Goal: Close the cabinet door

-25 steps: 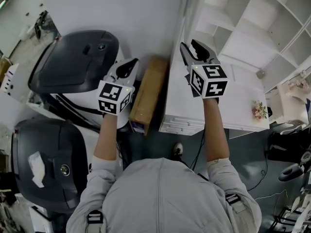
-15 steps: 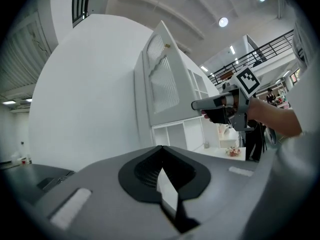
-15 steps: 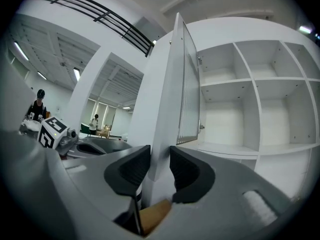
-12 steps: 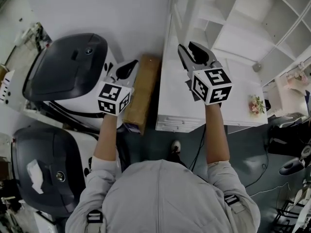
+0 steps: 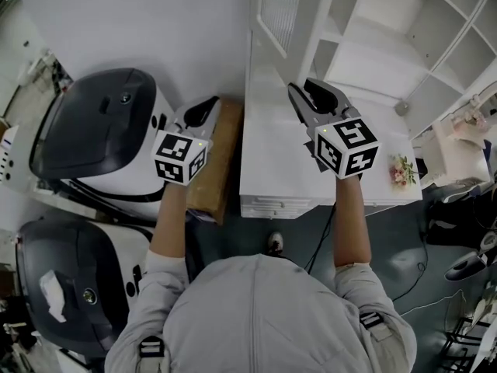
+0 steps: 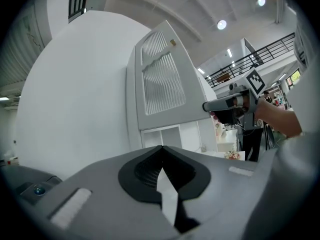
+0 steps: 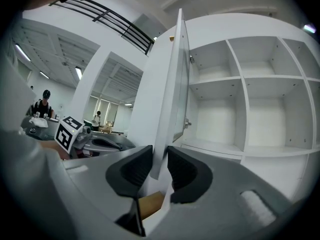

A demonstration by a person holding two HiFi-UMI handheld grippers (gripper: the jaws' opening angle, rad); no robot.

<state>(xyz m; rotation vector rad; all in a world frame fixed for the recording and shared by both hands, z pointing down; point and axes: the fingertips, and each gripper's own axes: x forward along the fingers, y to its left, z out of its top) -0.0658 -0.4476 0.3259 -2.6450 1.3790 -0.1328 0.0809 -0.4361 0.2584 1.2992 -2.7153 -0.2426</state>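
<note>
Your left gripper (image 6: 161, 149) is clenched on nothing, parked aside. Your right gripper (image 7: 159, 156) has just been narrowing, jaws unclamped around the cabinet door (image 7: 175, 84) edge, lined up to swing it onto the open shelves (image 7: 240, 109).

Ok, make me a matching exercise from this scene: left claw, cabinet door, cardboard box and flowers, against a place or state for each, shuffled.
1 left claw
2 cabinet door
3 cardboard box
4 flowers

A at the right end of the white counter
B shut
C swung open
D beside the counter, on its left

Pairs: 1-B, 2-C, 3-D, 4-A
</note>
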